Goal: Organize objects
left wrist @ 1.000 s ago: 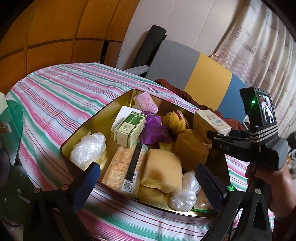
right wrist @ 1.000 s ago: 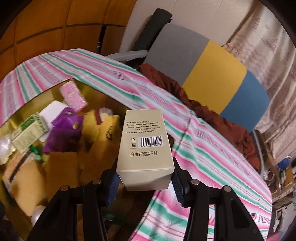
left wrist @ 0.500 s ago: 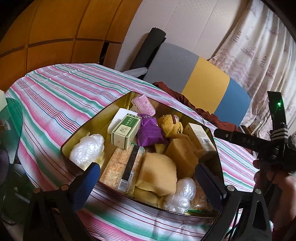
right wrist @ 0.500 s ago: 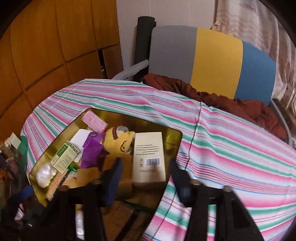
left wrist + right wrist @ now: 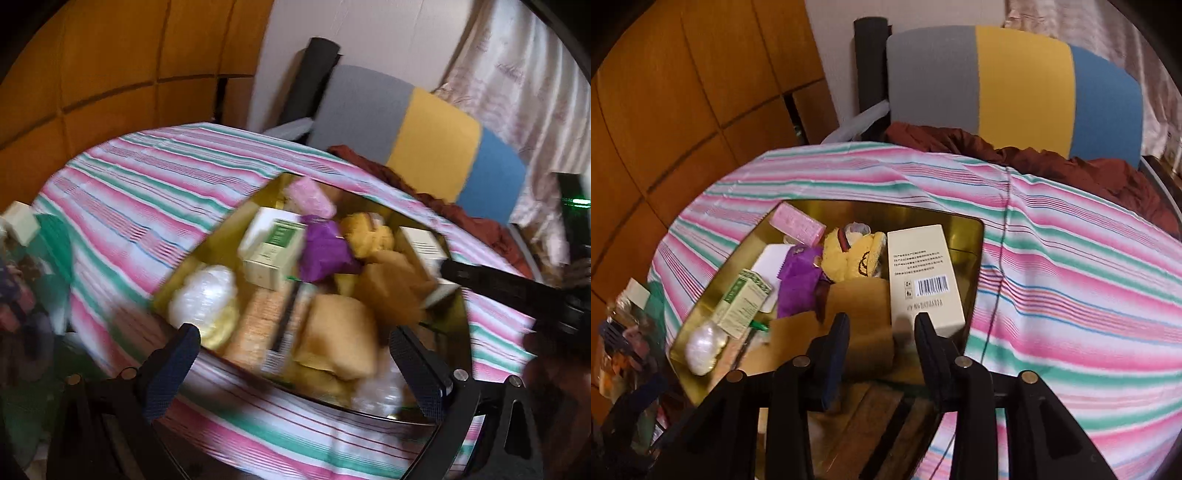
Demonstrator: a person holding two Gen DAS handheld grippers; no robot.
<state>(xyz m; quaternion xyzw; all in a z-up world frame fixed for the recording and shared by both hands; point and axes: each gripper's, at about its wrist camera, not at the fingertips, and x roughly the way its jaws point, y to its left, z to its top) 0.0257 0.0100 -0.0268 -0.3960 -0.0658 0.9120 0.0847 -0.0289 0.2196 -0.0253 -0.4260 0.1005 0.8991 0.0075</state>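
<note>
A surface (image 5: pixel 1071 280) under a pink, green and white striped cloth stands before orange wall panels and a chair (image 5: pixel 1015 81) with a grey, yellow and blue back. On the cloth sits a gold tin (image 5: pixel 973 240), crowded with goods. The cream carton (image 5: pixel 923 273) with a barcode lies along the tin's right side, one end propped toward the rim. Beside it are a yellow plush toy (image 5: pixel 855 256), a purple wrapper (image 5: pixel 799 280), a pink packet (image 5: pixel 798 225), a green-and-white box (image 5: pixel 744 304), a white plastic bundle (image 5: pixel 701 347) and tan packets (image 5: pixel 340 339).

The right gripper (image 5: pixel 881 339) hangs just short of the carton's near end, its jaws parted and empty; the right-hand finger seems close to or brushing the carton, though I cannot tell which. The left gripper (image 5: pixel 295 354) hovers at the tin's near edge, jaws wide apart and holding nothing; its view is blurred.

The carton looks placed, so the likely risk is disturbance: a finger catching its end could drag or tip it over the rim. The heaped contents give it an uneven bed, so it could slide. The tin itself may skid on the loose cloth if nudged
</note>
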